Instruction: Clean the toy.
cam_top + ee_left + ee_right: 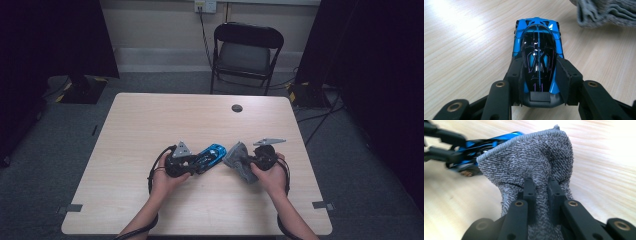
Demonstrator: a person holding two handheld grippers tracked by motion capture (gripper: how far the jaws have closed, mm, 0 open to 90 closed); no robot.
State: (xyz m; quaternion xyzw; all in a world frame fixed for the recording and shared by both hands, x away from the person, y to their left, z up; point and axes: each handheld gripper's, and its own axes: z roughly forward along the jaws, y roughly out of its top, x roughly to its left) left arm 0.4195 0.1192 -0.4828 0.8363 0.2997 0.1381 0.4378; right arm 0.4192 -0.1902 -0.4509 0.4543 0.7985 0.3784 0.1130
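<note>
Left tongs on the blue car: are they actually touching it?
Touching. In the left gripper view the left tongs have both jaws pressed against the sides of the blue car.

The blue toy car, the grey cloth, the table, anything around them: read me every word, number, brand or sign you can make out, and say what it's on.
No readable text anywhere.
Blue toy car, held in the left tool: thin line patterns only, no letters or numbers.
Grey cloth, held in the right tool: no tag or print.
Wall outlet: too small to tell any marking.
</note>
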